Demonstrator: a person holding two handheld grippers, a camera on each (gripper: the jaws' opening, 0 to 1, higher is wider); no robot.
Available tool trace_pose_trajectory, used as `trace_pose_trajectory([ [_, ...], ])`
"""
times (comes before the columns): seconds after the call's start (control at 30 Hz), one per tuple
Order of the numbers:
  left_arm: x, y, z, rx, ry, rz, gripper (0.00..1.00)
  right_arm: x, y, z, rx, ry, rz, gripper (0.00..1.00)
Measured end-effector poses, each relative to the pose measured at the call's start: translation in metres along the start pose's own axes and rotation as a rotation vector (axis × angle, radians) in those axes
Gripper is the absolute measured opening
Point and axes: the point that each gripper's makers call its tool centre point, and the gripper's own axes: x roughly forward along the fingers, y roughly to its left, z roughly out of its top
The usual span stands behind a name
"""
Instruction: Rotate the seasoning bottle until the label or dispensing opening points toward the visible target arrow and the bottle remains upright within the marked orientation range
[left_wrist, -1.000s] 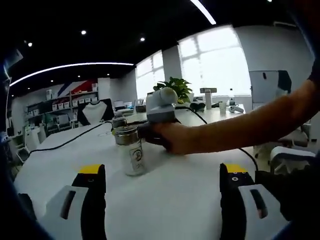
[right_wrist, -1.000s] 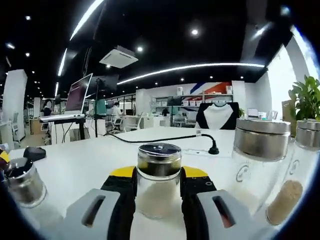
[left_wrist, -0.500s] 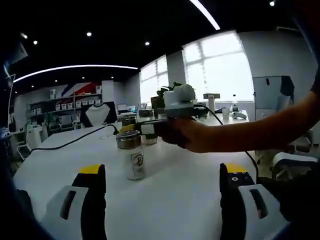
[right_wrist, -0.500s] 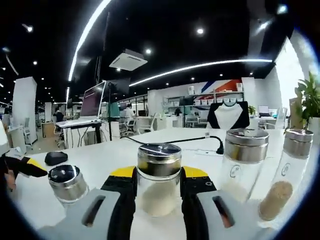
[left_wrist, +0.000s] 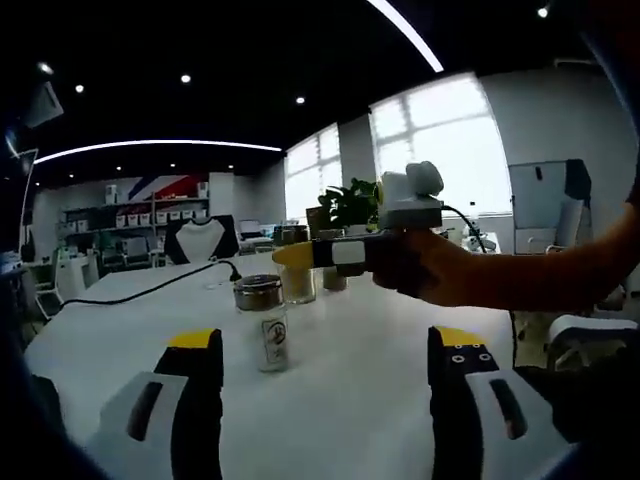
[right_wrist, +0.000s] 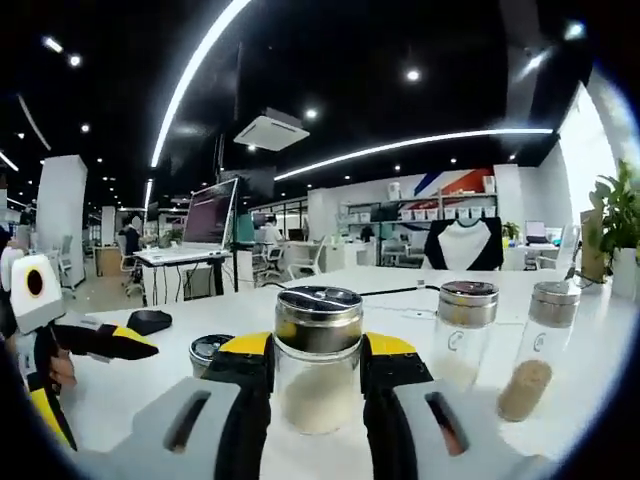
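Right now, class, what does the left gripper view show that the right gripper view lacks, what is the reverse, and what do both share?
Left gripper view: the left gripper with jaws open, a labelled bottle standing free on the white table, and a hand holding the right gripper. Right gripper view: the right gripper shut on a seasoning bottle, two more bottles beside it, and a monitor. Shared: the white table and a shirt display.

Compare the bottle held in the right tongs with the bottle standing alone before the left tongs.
The held bottle is clamped between the right tongs and lifted; the lone bottle stands free on the white table, ahead of the open left tongs. Both are upright clear bottles with metal caps.
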Motion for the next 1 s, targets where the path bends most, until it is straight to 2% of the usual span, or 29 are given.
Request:
trace_pose_trajectory([
  [0.17,0.001,-0.003,0.000,0.003,-0.003,-0.002,0.87,-0.013,0.009,-0.002,0.021,-0.008,0.016,0.31],
  [0.33,0.003,-0.006,-0.001,0.006,-0.001,-0.005,0.84,-0.030,0.025,0.006,0.020,-0.043,0.019,0.31],
  [0.5,0.004,-0.009,0.003,-0.064,-0.031,-0.012,0.77,-0.044,0.051,0.012,0.062,-0.089,0.080,0.31],
  [0.53,0.004,-0.010,0.003,-0.064,-0.033,-0.014,0.75,-0.046,0.058,0.016,0.068,-0.119,0.101,0.32],
  [0.67,0.004,-0.014,0.005,-0.046,-0.039,-0.021,0.71,-0.055,0.076,0.018,0.040,-0.154,0.126,0.31],
  [0.8,0.006,-0.018,0.004,-0.008,-0.029,-0.015,0.71,-0.060,0.095,0.015,0.027,-0.150,0.162,0.31],
  [0.9,0.008,-0.020,0.001,0.027,-0.021,-0.019,0.68,-0.062,0.110,0.011,0.059,-0.133,0.198,0.31],
  [1.0,0.008,-0.022,0.003,0.054,-0.030,-0.012,0.65,-0.064,0.120,0.005,0.014,-0.122,0.197,0.31],
])
